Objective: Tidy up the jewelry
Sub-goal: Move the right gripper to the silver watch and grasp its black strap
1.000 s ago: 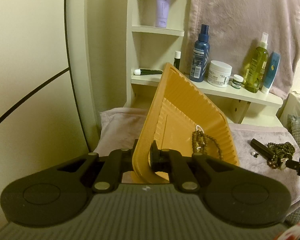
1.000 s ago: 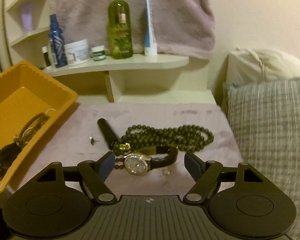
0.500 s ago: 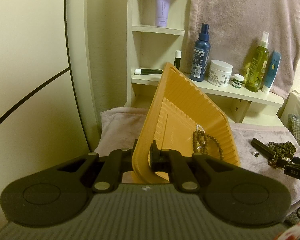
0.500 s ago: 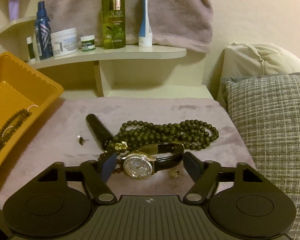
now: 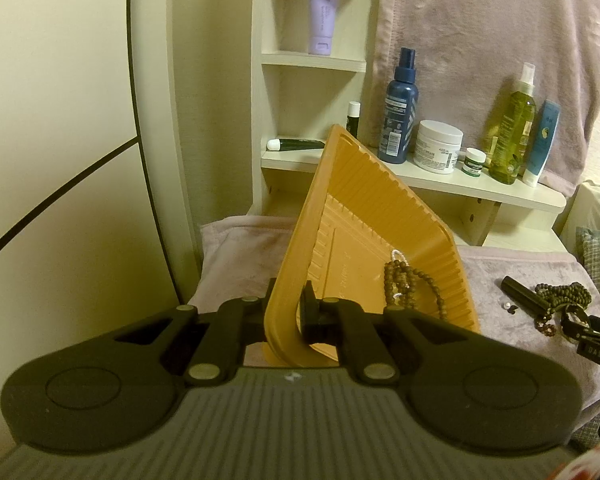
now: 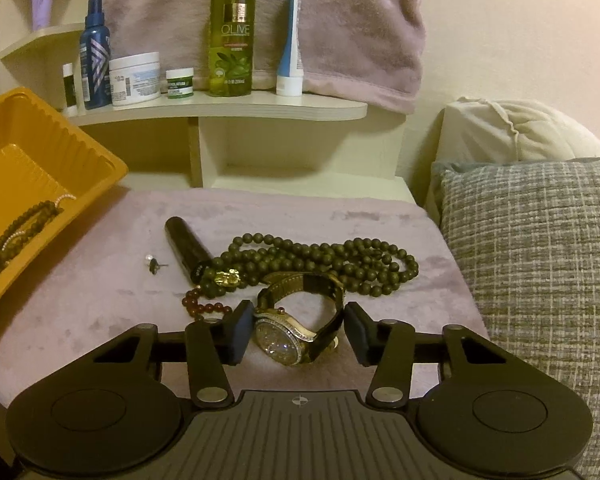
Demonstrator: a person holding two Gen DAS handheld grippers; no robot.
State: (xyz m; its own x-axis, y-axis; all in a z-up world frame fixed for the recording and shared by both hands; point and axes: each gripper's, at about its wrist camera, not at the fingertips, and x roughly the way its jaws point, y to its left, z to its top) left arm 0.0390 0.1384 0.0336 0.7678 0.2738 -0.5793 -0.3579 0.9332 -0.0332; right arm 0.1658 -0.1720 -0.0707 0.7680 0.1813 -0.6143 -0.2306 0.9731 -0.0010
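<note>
My left gripper (image 5: 290,312) is shut on the near rim of the orange tray (image 5: 372,200), holding it tilted up; a brown bead bracelet (image 5: 400,280) lies inside. In the right wrist view a jewelled watch (image 6: 284,336) with a dark strap lies on the pink cloth between the fingers of my right gripper (image 6: 298,334). Its jaws are closing; the left pad is at the watch case, and a thin gap remains at the strap. Behind the watch lie a dark green bead necklace (image 6: 320,252), a black tube (image 6: 186,248), red beads (image 6: 200,306) and a small earring (image 6: 153,264).
A cream shelf (image 6: 260,108) behind the cloth carries an olive bottle (image 6: 232,32), a blue spray bottle (image 6: 96,52), jars and a tube. A checked pillow (image 6: 532,248) borders the cloth on the right. The tray (image 6: 40,140) stands at the left edge.
The right gripper's jaws have narrowed around the watch, and the watch now sits deeper between the fingers. The left gripper and the tray have not moved.
</note>
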